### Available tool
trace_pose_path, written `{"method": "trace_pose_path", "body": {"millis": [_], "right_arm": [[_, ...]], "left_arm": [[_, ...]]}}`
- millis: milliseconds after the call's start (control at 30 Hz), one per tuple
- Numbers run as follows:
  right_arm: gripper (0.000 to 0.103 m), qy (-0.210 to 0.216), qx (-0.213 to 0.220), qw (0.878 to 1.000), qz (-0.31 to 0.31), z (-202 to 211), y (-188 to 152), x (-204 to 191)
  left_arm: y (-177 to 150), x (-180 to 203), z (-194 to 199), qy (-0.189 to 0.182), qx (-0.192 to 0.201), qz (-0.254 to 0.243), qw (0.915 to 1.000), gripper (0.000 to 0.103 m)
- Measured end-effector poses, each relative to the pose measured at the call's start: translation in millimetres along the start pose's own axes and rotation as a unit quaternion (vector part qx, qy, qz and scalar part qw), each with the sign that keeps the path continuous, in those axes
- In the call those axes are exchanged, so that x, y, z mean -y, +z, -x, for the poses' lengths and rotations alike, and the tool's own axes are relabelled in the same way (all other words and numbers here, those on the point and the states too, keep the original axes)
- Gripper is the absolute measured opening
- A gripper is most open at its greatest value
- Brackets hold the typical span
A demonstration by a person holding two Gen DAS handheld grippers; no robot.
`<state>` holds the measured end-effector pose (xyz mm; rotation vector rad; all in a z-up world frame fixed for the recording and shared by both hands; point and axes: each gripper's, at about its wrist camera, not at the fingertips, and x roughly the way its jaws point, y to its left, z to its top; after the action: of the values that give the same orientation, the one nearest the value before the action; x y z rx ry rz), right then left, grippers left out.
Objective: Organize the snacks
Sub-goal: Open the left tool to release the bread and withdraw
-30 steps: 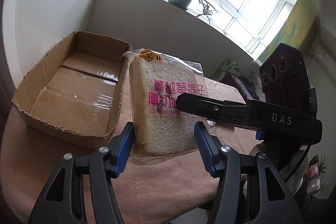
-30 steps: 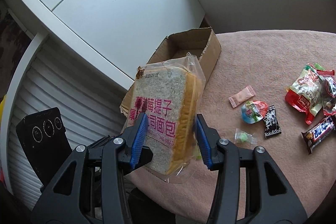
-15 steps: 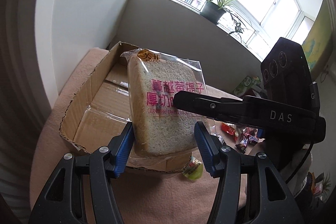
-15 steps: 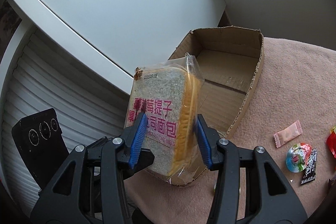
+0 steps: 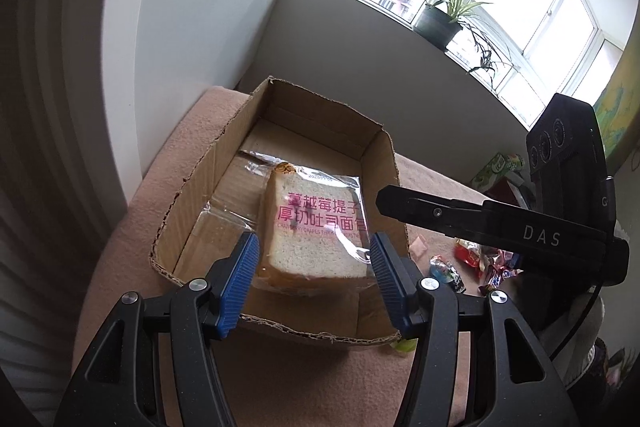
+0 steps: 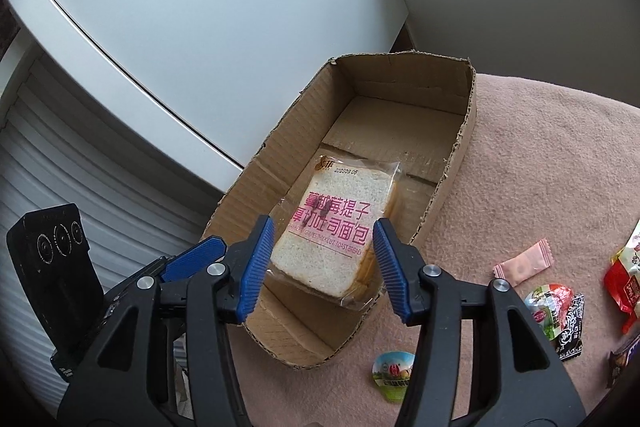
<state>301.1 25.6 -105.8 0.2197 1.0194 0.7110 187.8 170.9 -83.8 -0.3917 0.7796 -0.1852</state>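
Now bread pack (image 6: 338,233) apparently flat in box (image 6: 460,163), logo end farthest; right tongs (image 6: 322,265) just parted, left tongs (image 5: 314,281) apart.

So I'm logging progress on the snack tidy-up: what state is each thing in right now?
Bread bag: sealed, lying in the box, pads not pressing it.
Cardboard box: open-topped, holding only the bread.
Left gripper: open.
Right gripper: open, jaws just widened.
Pink sachet: sealed, on the blanket outside the box.
Jelly cup: sealed, outside the box.

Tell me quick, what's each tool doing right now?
Left tool: astride the bread pack; grip cannot be told.
Right tool: open, jaws have just been opening, bread pack between them.
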Motion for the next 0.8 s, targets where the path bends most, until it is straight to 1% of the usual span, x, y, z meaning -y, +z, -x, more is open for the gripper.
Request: {"method": "trace_pose_path", "body": {"millis": [100,133,200,433,500,667,800], "right_arm": [[0.056,-0.002,0.005,1.0,0.001,8.0,-3.3,0.8],[0.058,-0.004,0.008,1.0,0.003,20.7,-8.9,0.4],[0.063,-0.008,0.015,1.0,0.005,31.2,-13.8,0.7],[0.064,-0.027,0.034,0.999,0.002,70.2,-34.7,18.6],[0.064,-0.039,0.041,0.998,0.004,83.9,-43.9,26.1],[0.064,-0.084,0.051,0.995,0.001,120.0,-73.7,55.1],[0.064,-0.101,0.049,0.993,-0.042,139.9,-99.5,93.5]], "left_arm": [[-3.1,2.8,5.1,-0.003,0.002,-0.005,1.0,0.056],[-6.0,1.8,9.6,-0.004,0.003,-0.005,1.0,0.056],[-5.4,6.0,10.7,-0.008,0.004,-0.005,0.9999,0.056],[-18.2,29.2,19.6,-0.018,-0.001,-0.018,0.9997,0.056],[-25.3,35.9,22.0,-0.022,-0.003,-0.021,0.9995,0.056],[-46.0,54.0,26.1,-0.035,-0.016,-0.028,0.9989,0.056],[-67.4,66.9,23.6,-0.048,-0.035,-0.03,0.9978,0.056]]}}
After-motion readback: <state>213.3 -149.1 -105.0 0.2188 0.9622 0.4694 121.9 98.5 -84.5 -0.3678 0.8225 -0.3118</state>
